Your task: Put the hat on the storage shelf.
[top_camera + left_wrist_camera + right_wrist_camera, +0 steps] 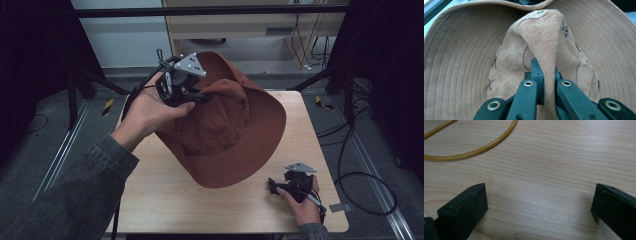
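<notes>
Above the table (pixel 165 200), the high view records the left gripper (pixel 197 96) raised at the far left, its jaws pinched on a fold of the crown of a brown hat (pixel 235 135). The hat hangs tilted from that grip, its wide brim reaching down to the wooden top near the middle. The right gripper (pixel 274 186) sits low at the near right corner, apart from the hat.

Left gripper view: the jaws are pressed together on a ridge of the hat's (pixel 544 37) suede-like crown, the stitched brim spreading behind.

Right gripper view: the jaws stand spread wide over bare wood, nothing between them. A yellow cord (pixel 474 151) curves across the upper left.
</notes>
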